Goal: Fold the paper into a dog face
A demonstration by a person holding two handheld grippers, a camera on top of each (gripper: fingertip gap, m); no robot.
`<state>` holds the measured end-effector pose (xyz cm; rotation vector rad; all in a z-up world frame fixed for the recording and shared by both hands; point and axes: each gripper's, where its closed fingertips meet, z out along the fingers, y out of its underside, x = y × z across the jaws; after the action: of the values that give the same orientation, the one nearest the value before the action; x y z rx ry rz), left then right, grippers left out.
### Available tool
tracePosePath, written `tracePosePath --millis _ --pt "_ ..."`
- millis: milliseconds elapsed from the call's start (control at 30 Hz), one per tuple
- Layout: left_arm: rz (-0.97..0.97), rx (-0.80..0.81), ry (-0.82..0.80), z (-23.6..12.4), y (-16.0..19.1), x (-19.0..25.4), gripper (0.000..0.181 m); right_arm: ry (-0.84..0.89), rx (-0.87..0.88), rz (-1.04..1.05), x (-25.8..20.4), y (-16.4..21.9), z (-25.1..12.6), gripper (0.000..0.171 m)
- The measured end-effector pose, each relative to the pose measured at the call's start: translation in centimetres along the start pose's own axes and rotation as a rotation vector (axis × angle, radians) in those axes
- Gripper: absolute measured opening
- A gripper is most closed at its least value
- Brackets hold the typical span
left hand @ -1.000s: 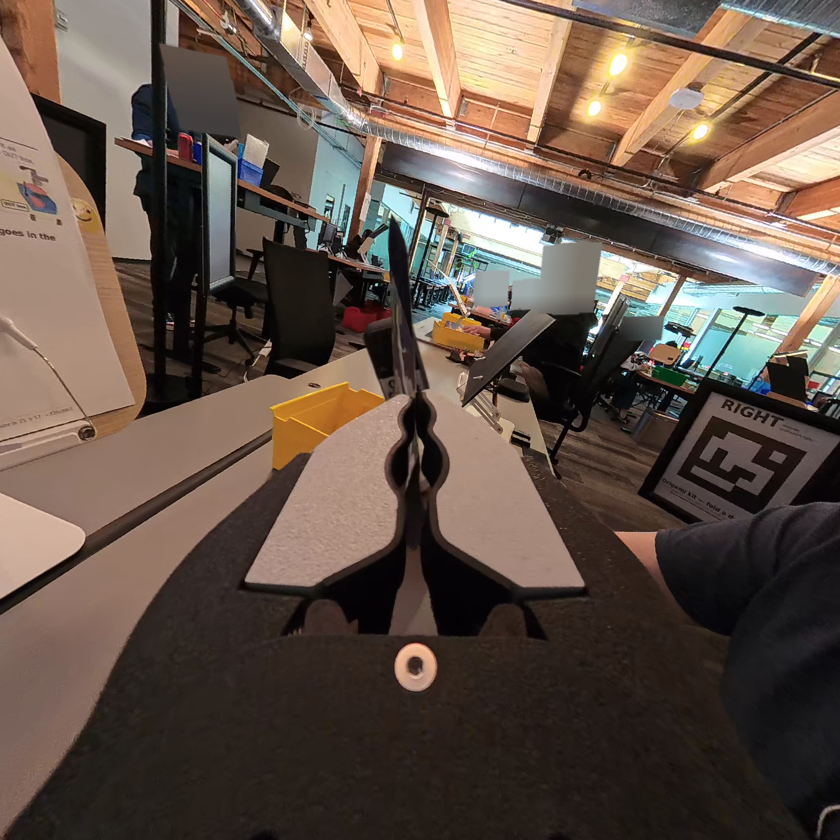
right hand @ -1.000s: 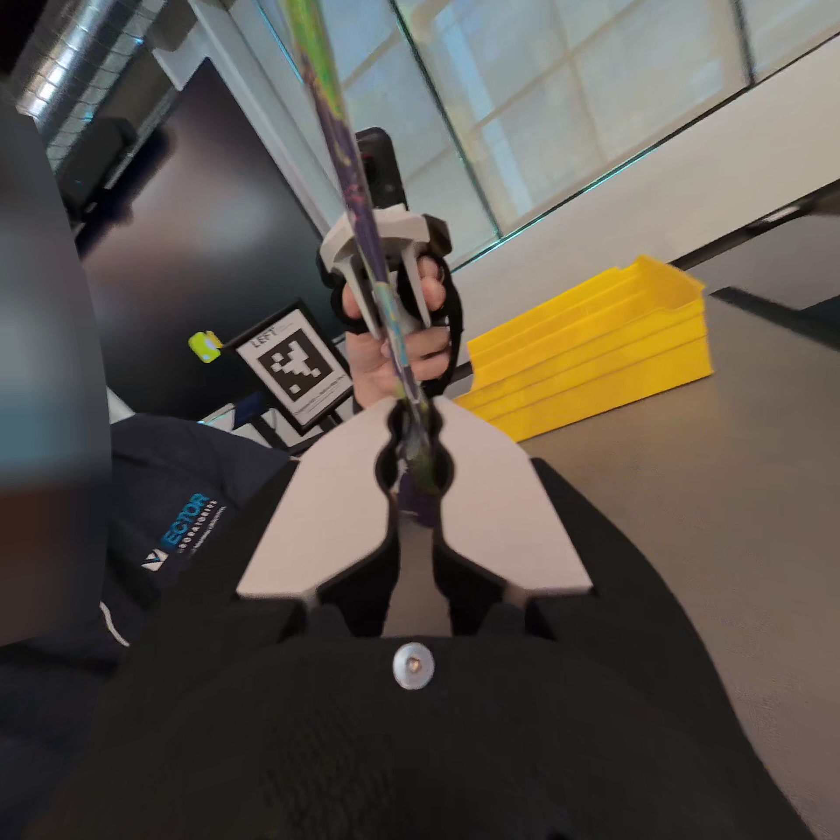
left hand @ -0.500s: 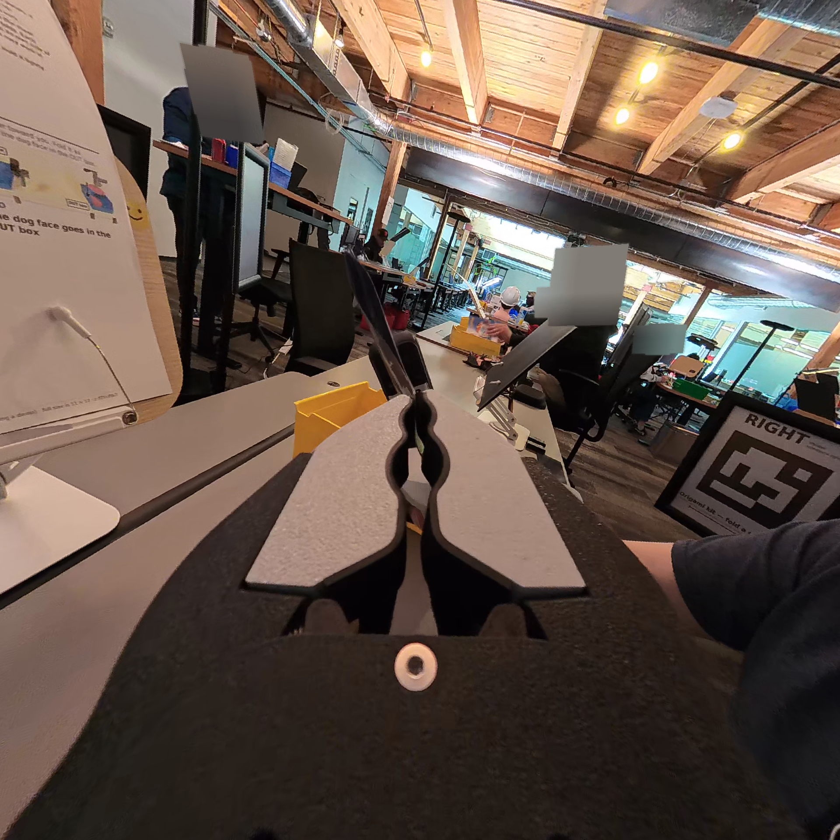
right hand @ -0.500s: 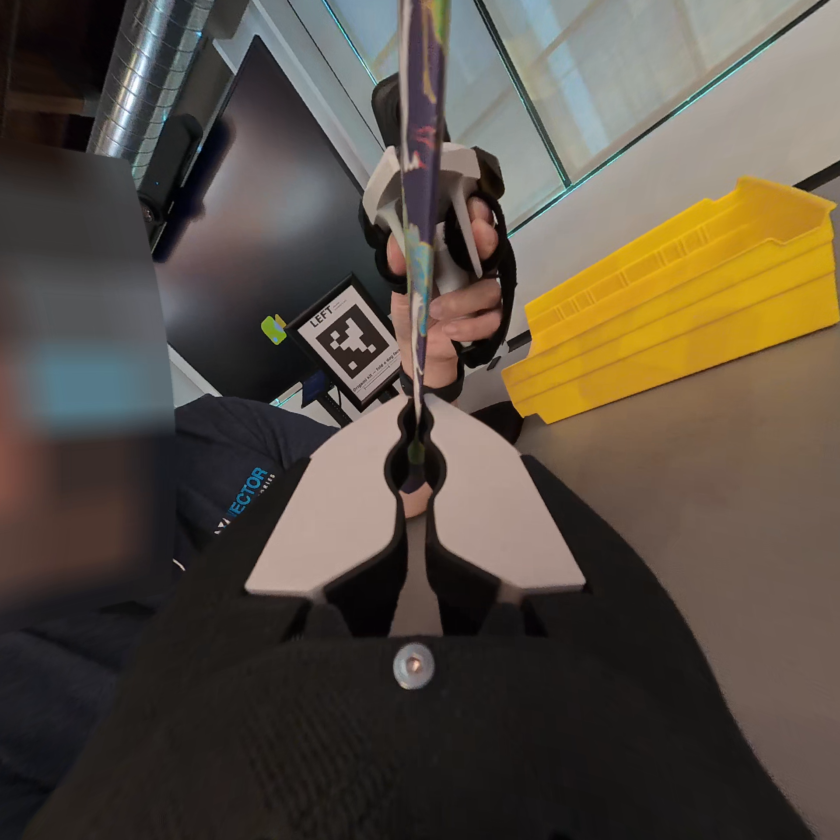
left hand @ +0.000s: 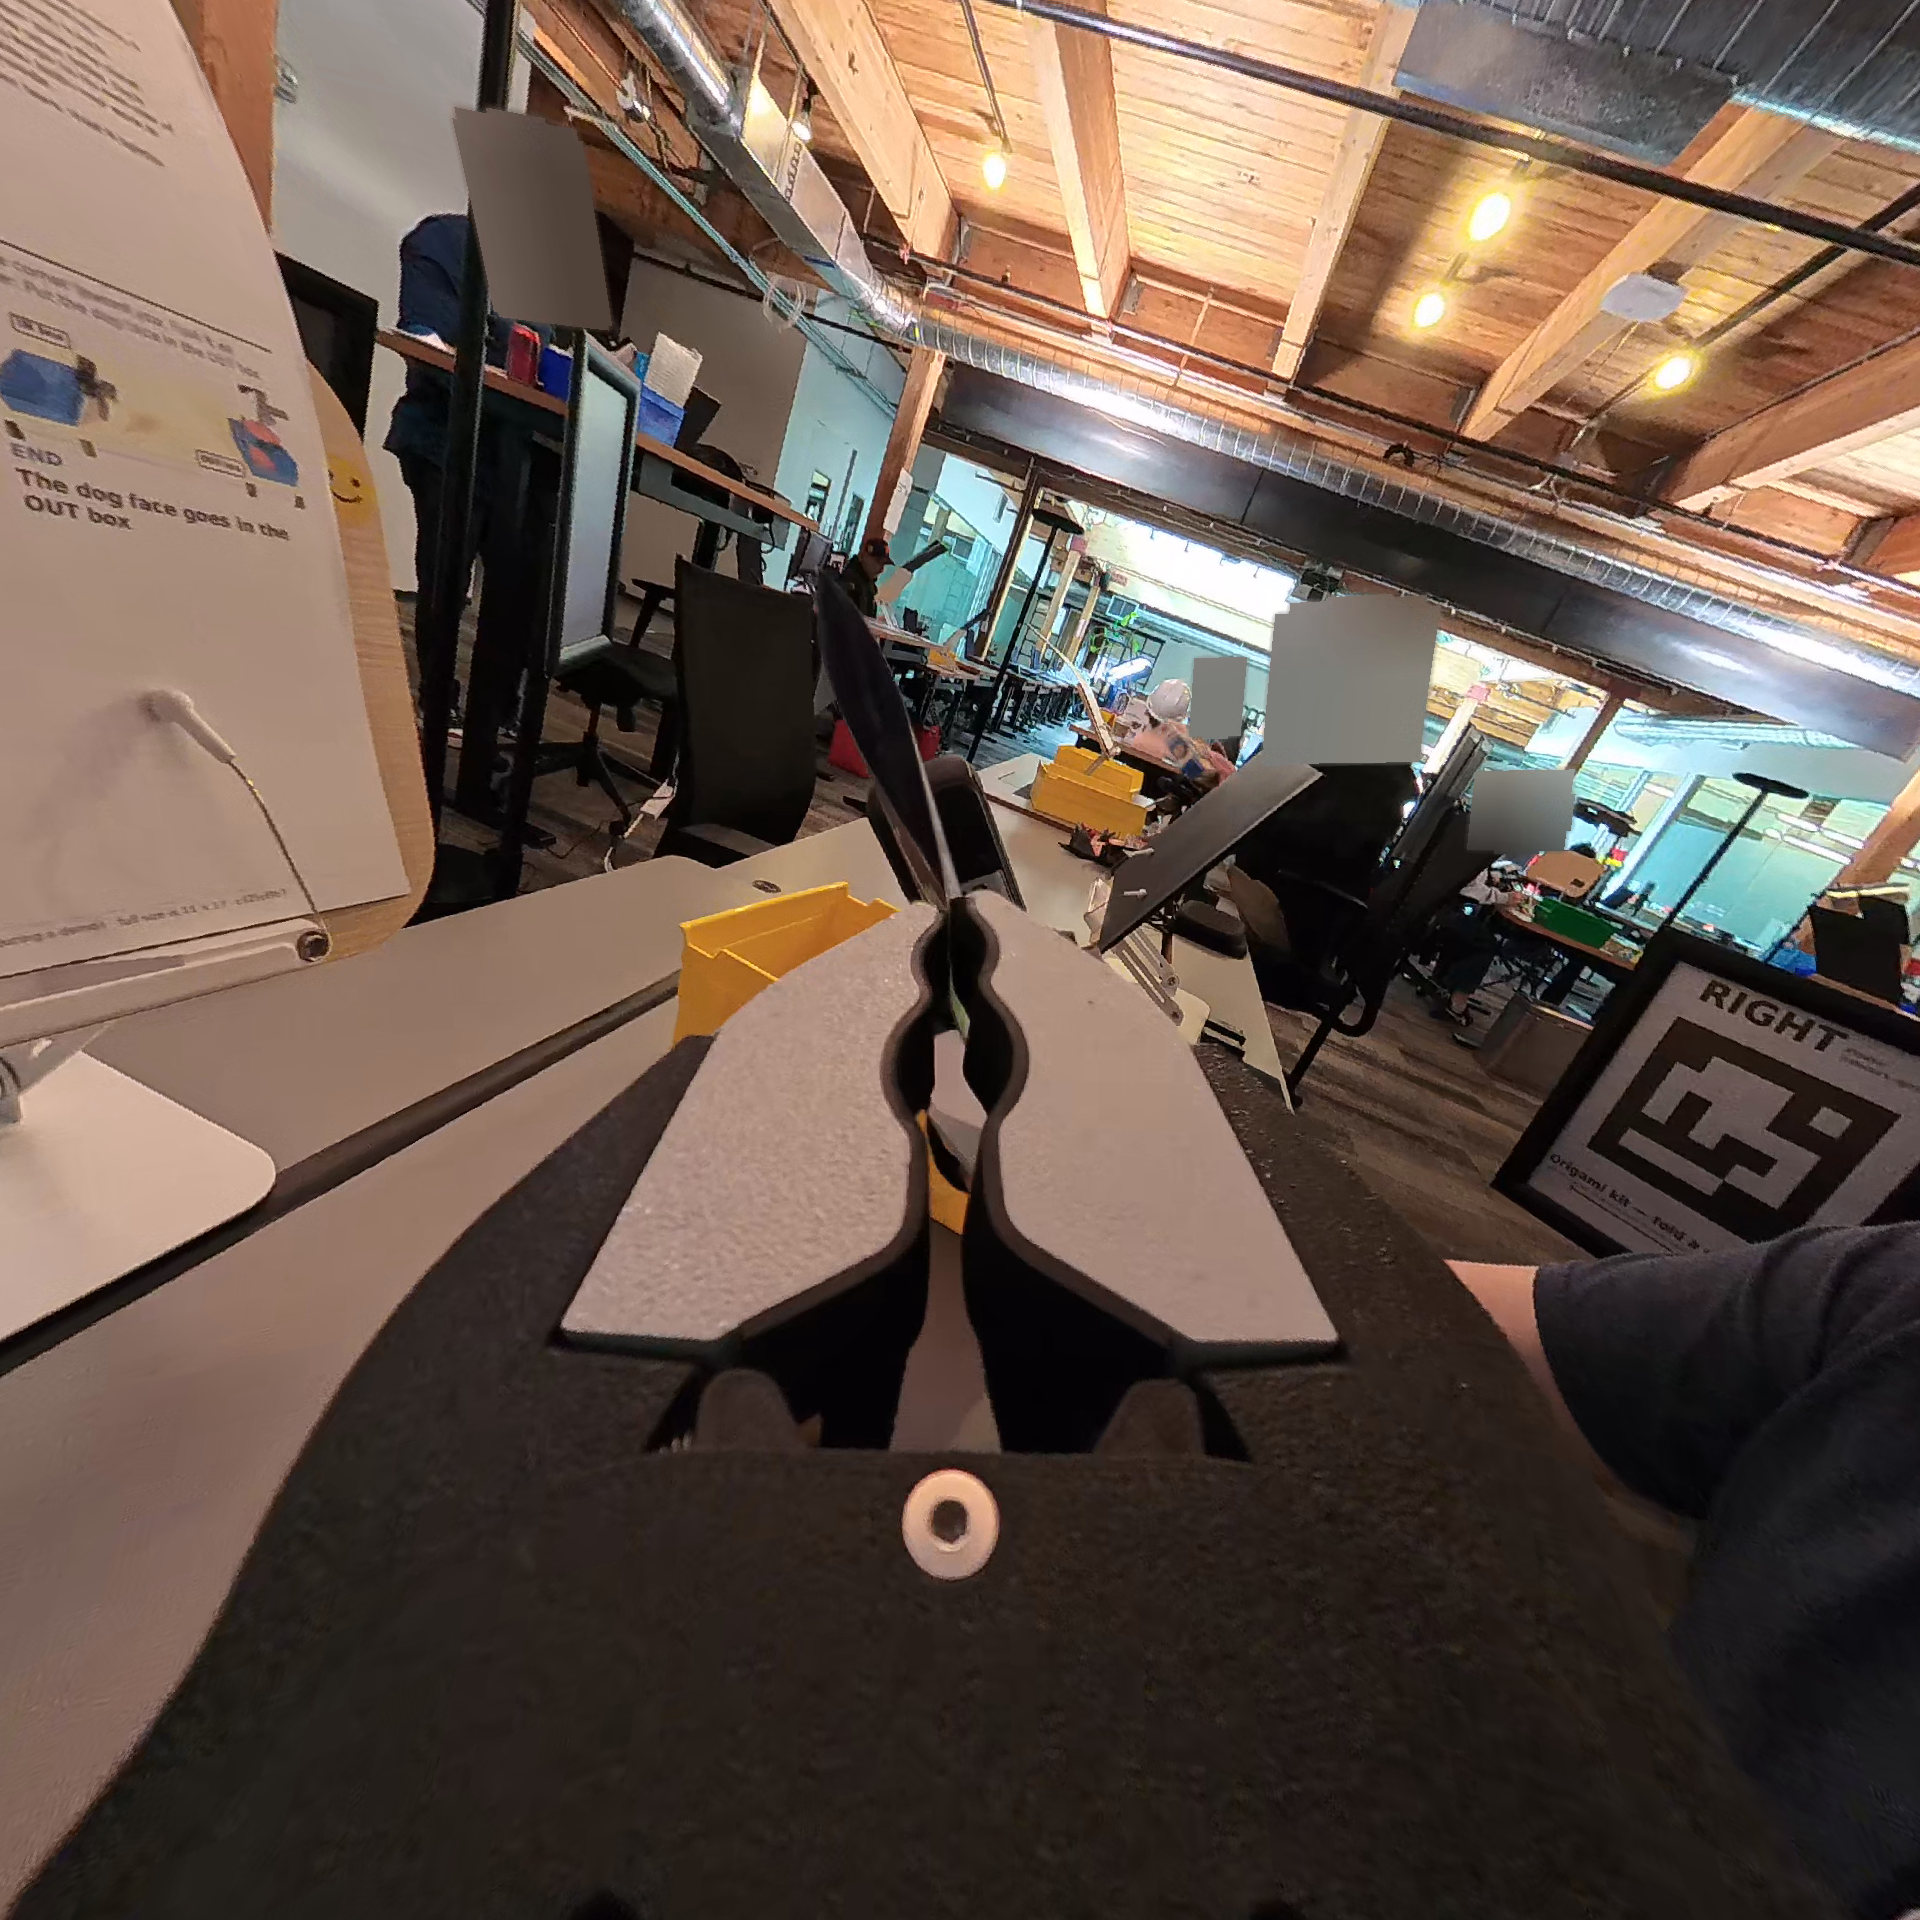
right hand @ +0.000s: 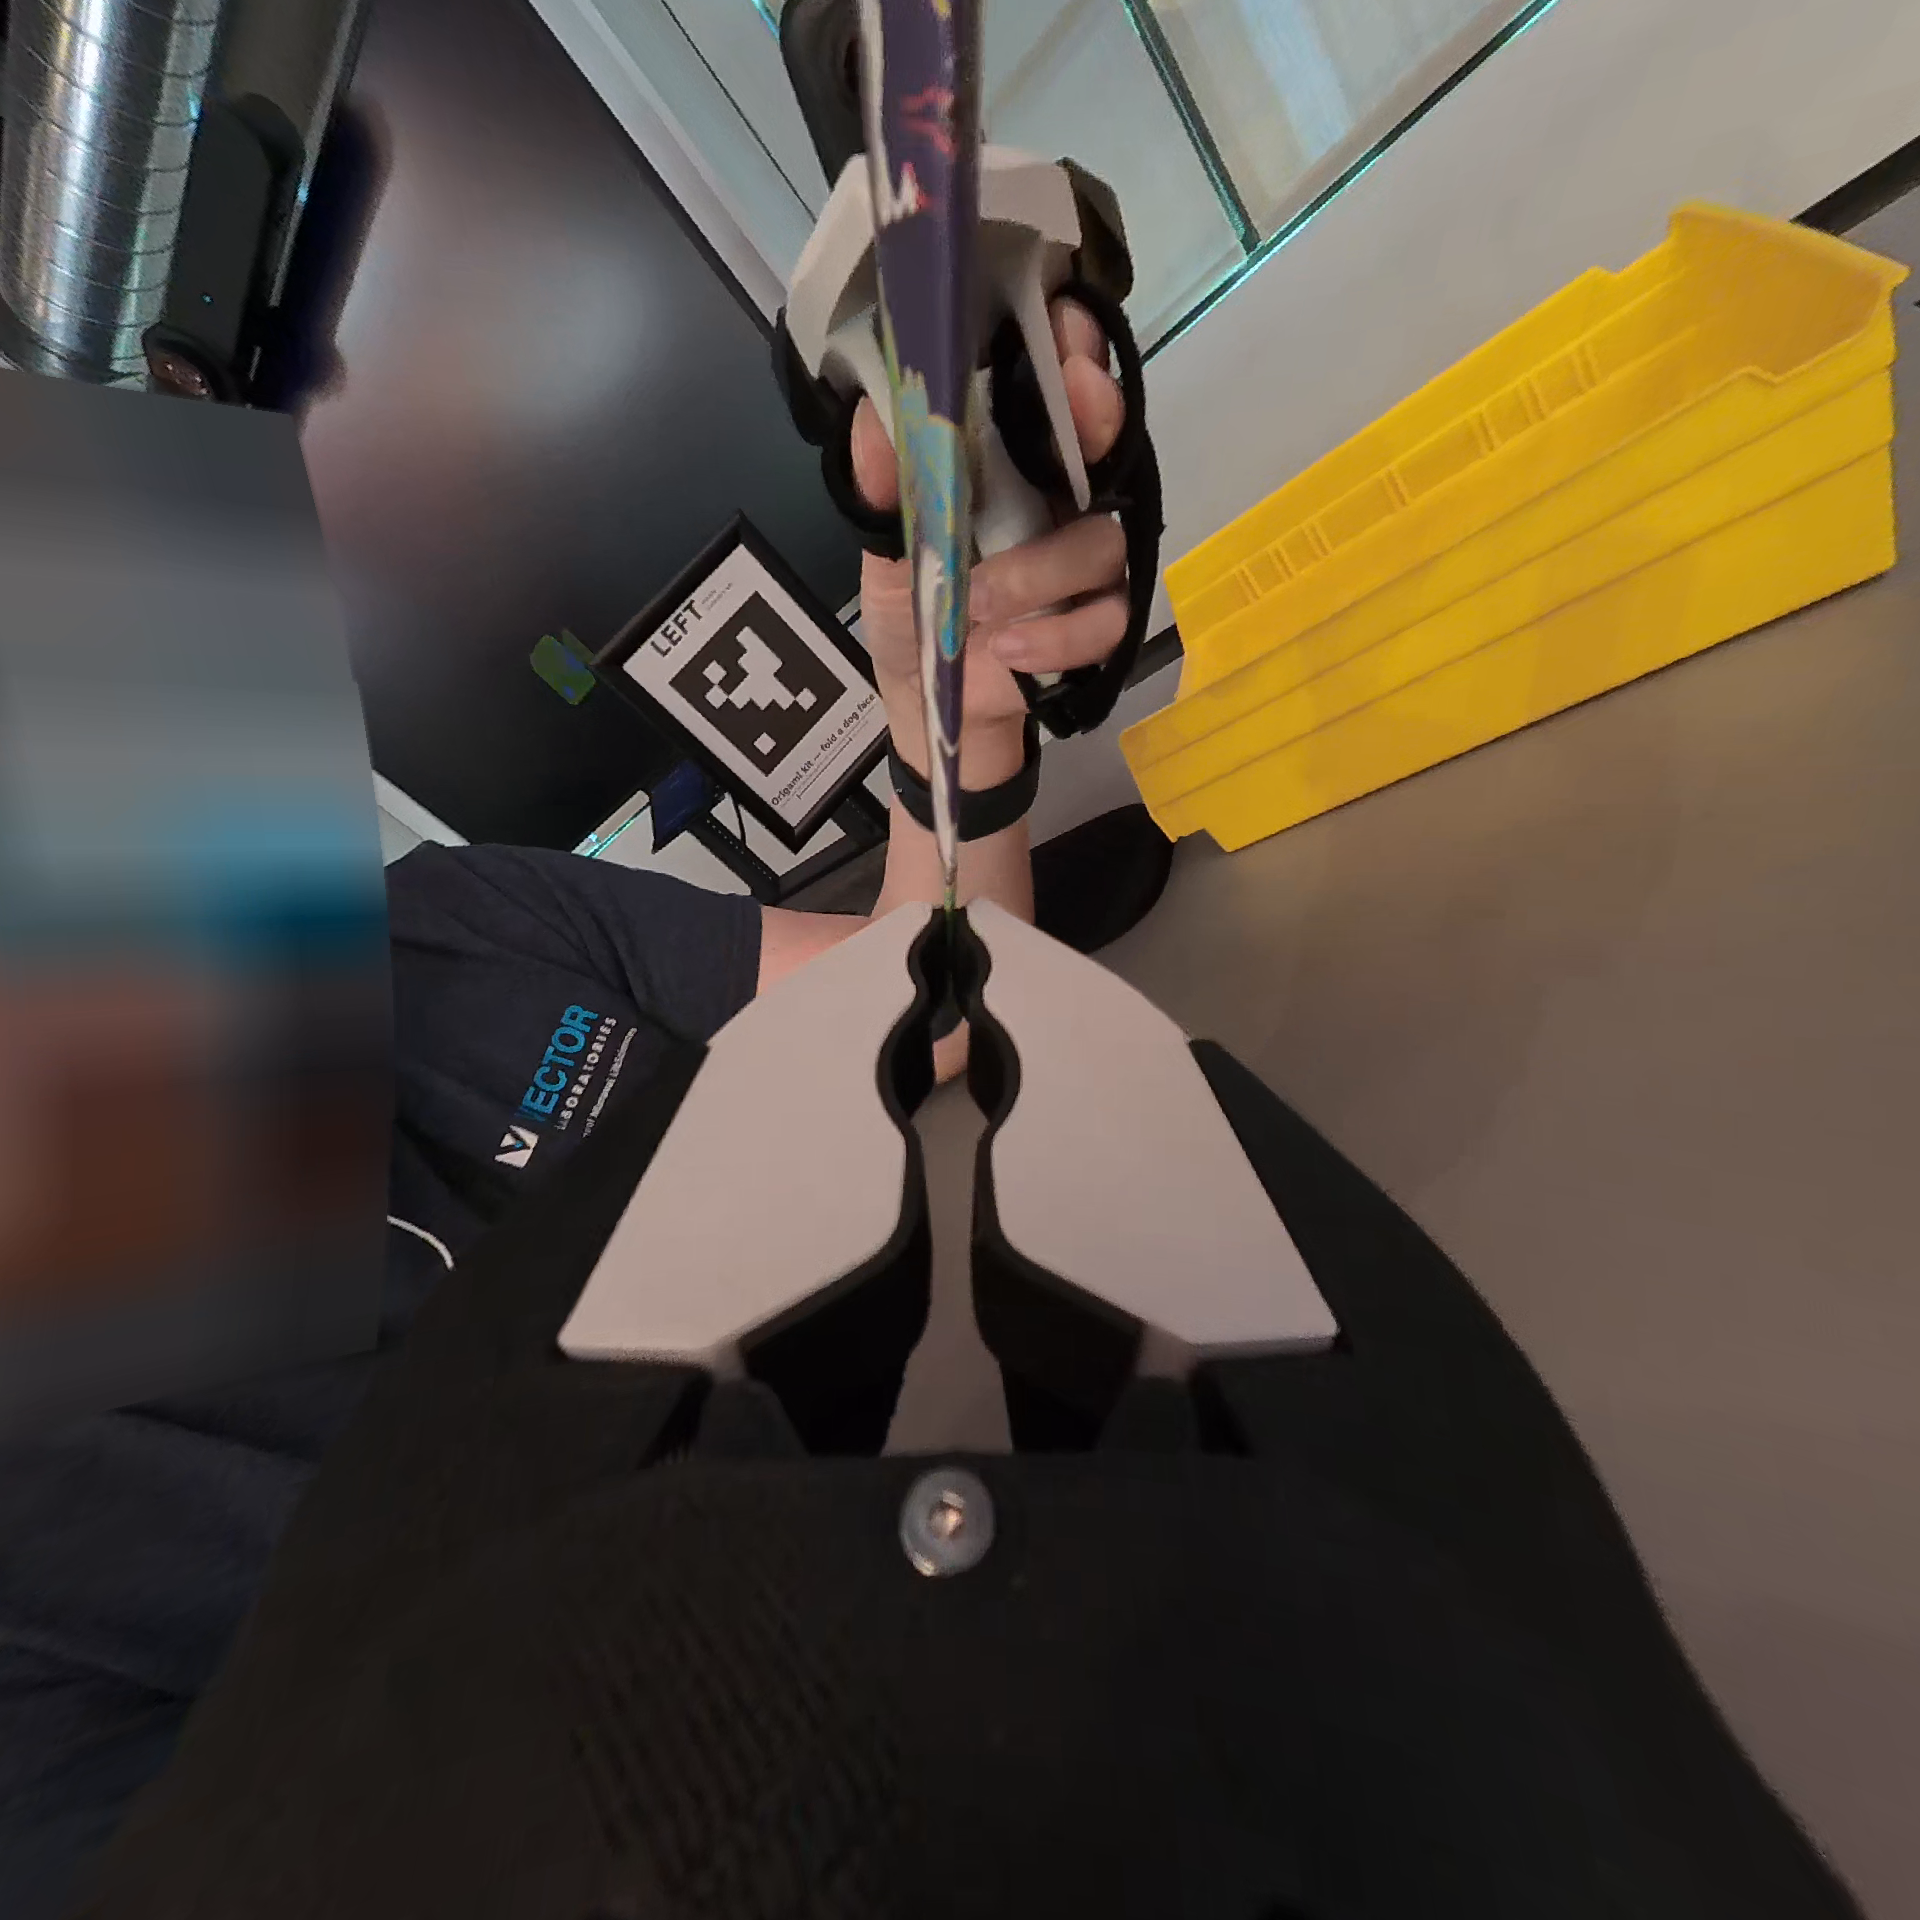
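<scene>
Two grippers pinch one sheet of paper (right hand: 928,436) between them, held up off the grey table (right hand: 1558,1039). The right gripper (right hand: 948,916) is closed on the paper's near edge at its very tips. Facing it, the left gripper (right hand: 940,312) is raised and tilted, a hand (right hand: 1023,613) wrapped round its handle with a dark band at the wrist.

In the left wrist view the left gripper (left hand: 951,914) is clamped shut on the paper (left hand: 878,748), which rises from the tips as a dark, thin blade leaning left. Only this view shows the white instruction sheet (left hand: 145,499) on its stand. The right wrist view alone shows the paper's print, dark purple with blue, green and white marks, edge-on; it seems to be folded double, though that is hard to judge. A yellow bin (right hand: 1538,520) sits on the table beyond.
</scene>
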<state>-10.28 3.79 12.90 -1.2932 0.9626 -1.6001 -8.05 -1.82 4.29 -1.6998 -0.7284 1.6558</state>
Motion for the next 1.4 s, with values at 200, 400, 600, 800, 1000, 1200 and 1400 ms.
tracePosePath --millis 200,400,600,800,1000,1200,1400 --pt "0.014 0.005 -0.004 0.0 -0.2 0.1 0.0 -0.011 -0.068 0.037 -0.1 1.1 -0.2 0.002" --pt "0.012 0.031 0.006 0.5 -0.2 0.5 0.0 0.034 -0.268 0.054 -0.2 4.2 -1.3 0.001" --pt "-0.003 0.071 0.032 -0.6 -1.2 0.7 0.0 -0.003 -0.124 0.019 -0.6 1.5 -1.4 0.007" --pt "-0.008 0.06 0.082 -0.1 -1.0 1.6 0.0 0.186 0.244 -0.194 1.4 -4.1 -3.3 0.051" --pt "-0.029 0.056 0.109 0.6 -0.5 1.9 0.0 -0.071 0.13 -0.102 -0.2 -1.7 0.2 0.007" --pt "-0.016 0.088 0.047 -0.4 -1.4 0.8 0.0 -0.152 0.147 -0.039 -0.8 -1.5 0.8 0.001" --pt "-0.012 0.102 0.014 -1.5 -2.0 0.1 0.0 -0.09 0.086 -0.061 -0.5 -0.8 1.2 0.001"
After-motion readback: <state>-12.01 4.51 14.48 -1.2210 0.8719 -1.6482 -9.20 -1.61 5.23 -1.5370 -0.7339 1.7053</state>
